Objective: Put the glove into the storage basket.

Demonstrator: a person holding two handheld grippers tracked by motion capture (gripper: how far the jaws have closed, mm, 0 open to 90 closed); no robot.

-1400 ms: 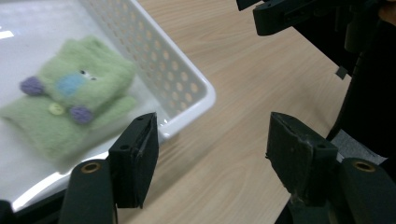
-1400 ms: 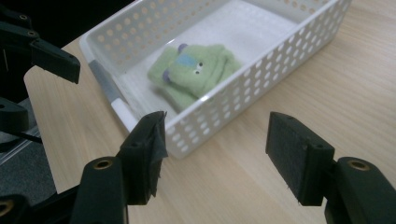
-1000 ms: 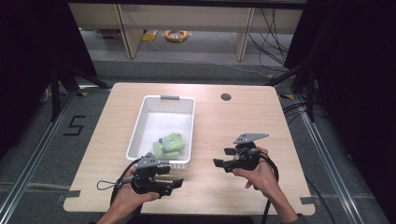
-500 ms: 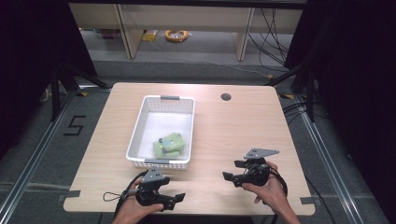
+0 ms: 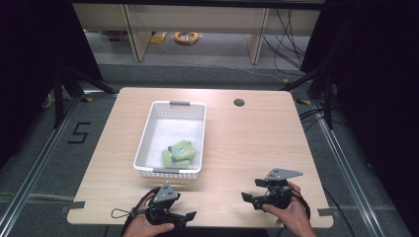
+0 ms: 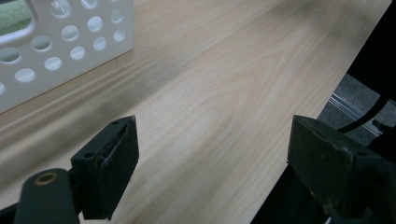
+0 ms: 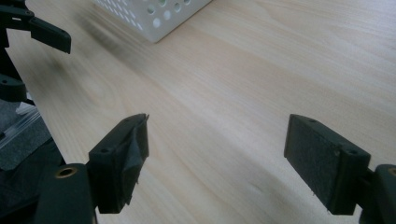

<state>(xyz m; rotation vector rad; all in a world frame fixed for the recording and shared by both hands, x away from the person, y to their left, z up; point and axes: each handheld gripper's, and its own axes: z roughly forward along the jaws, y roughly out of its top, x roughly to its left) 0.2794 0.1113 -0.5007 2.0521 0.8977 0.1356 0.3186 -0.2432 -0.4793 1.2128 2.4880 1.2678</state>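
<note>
- I am looking down on a pale wood-grain worktop with rounded corners; a small round dark hole is sitting near its far edge, right of centre.
- Grey floor is surrounding the worktop, with light wooden shelving legs and a coil of yellow cable lying beyond the far edge.
- A white perforated plastic basket is standing left of centre, its long sides running from far edge toward near edge; a soft green object is lying inside, at the basket's near end.
- My left gripper is resting at the near edge just in front of the basket, held in a hand, jaws spread wide on nothing.
- My right gripper is lying near the near-right corner, pointing left, a grey three-cornered plate on top, jaws likewise gaping wide and empty.
- In both gripper views the black jaw pads are looking matte and slightly worn above the bare wood.
</note>
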